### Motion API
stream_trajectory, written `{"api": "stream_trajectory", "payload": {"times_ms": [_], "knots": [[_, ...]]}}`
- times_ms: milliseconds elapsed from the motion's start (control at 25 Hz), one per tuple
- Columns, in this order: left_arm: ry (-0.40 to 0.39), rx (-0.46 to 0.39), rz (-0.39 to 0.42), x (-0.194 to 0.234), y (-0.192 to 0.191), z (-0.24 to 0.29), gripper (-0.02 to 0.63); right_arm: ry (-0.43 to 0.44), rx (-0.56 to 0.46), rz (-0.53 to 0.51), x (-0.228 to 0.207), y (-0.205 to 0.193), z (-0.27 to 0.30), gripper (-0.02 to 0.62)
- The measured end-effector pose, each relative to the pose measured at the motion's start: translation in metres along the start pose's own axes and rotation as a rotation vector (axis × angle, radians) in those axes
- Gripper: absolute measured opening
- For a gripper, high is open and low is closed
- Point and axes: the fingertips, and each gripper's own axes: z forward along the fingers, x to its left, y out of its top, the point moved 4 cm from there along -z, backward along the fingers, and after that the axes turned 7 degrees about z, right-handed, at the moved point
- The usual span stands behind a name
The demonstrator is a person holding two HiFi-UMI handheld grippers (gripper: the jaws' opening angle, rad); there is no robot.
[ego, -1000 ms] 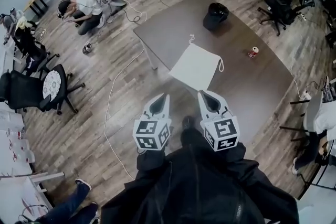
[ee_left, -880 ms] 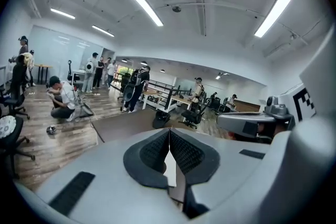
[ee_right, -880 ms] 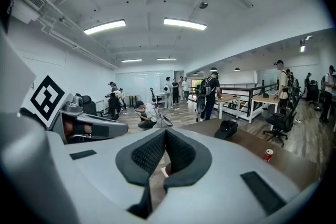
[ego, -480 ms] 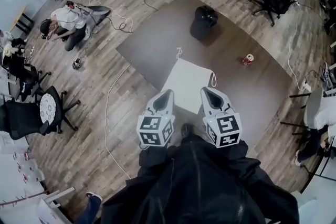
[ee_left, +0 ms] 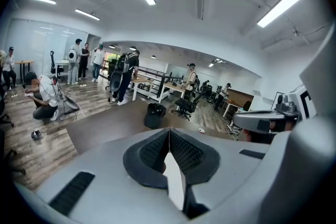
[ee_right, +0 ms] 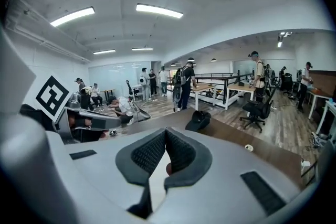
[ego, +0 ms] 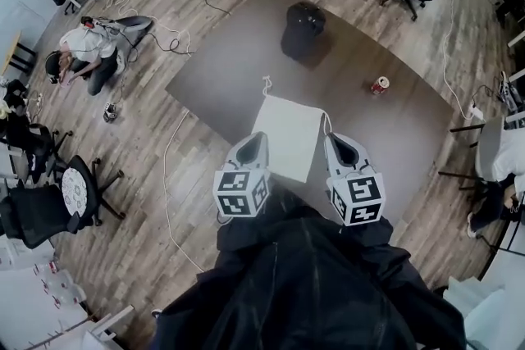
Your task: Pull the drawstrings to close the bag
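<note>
A flat white drawstring bag [ego: 289, 135] lies on the dark brown table [ego: 385, 135], near its front edge. One cord loop [ego: 265, 83] sticks out at the bag's far corner, and another cord [ego: 326, 124] runs by its right corner. My left gripper [ego: 255, 140] hovers at the bag's near left edge, shut and empty. My right gripper [ego: 337, 142] is by the near right corner, also shut with nothing in it. In the left gripper view the jaws [ee_left: 169, 131] meet; in the right gripper view the jaws [ee_right: 166, 131] meet too. A white sliver of the bag shows beneath each pair.
A black backpack [ego: 302, 20] stands at the table's far side and a red can [ego: 380, 84] to the right. A person crouches on the wood floor [ego: 82, 53] at left. Office chairs [ego: 49, 205] and a white cable [ego: 168, 176] lie around the table.
Both grippers and the view have advanced toward the table; the bag now lies right between the two gripper tips. Both jaws have stayed shut.
</note>
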Motion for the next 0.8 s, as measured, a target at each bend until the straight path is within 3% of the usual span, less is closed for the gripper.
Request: {"api": "stream_trajectory", "payload": {"times_ms": [400,800], "knots": [[-0.084,0.172,0.004,0.064,-0.022,0.106,0.034,-0.22,0.151,0.09,-0.064,-0.033,0.057,0.024],[-0.129,0.383,0.02,0.124,-0.077,0.213,0.035,-0.288,0.349,0.153,-0.105,-0.111,0.124,0.025]]}}
